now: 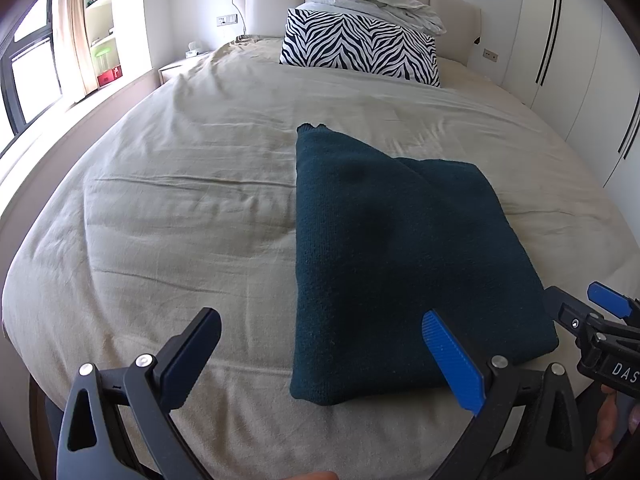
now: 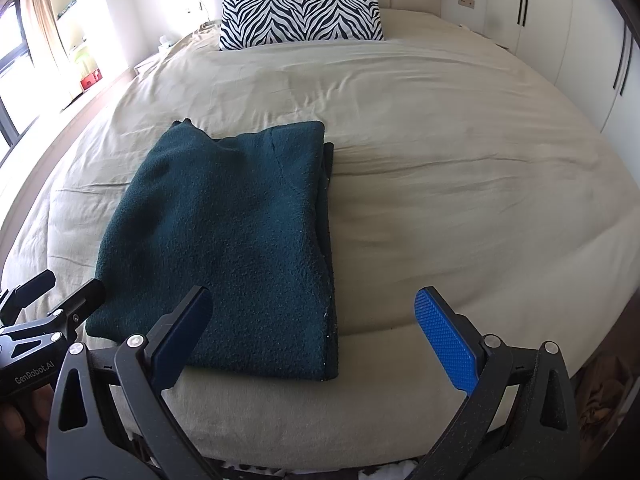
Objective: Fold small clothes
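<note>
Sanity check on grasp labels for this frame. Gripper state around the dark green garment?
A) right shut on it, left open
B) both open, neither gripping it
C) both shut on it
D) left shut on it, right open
B: the left gripper and right gripper both show spread fingers with no fabric pinched, and the dark green garment lies folded flat on the bed.

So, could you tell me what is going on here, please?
A person is folding clothes on a bed, with a hand-held gripper in each hand. A dark green garment lies folded near the bed's edge. The left gripper and the right gripper are both open, holding nothing.
</note>
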Motion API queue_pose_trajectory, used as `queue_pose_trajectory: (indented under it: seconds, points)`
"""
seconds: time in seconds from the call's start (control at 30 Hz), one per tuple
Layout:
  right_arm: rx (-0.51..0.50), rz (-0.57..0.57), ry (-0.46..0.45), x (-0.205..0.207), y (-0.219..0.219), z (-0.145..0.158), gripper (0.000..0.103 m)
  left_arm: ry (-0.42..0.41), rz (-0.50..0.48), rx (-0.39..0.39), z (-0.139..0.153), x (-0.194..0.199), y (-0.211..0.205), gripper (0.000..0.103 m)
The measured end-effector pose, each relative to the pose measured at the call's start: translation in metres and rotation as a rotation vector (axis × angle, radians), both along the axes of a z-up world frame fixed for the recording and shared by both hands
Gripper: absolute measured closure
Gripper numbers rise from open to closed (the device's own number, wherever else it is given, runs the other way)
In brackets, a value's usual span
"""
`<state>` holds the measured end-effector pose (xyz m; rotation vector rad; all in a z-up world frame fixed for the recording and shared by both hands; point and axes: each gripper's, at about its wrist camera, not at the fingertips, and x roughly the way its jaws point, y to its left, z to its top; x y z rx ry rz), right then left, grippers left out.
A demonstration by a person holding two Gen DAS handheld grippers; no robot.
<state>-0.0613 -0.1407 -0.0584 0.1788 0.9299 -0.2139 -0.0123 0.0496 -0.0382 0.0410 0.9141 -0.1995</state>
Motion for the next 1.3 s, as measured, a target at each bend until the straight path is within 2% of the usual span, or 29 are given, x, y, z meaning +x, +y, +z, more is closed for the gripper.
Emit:
queue_pose_trajectory:
  seconds: [1.3]
  points:
    - [0.001, 0.003, 0.002, -0.0025, 0.0011, 0.0005, 0.0, 0.005, 0.002, 0.005, -0.0005, -0.0016, 0.0015, 0.0]
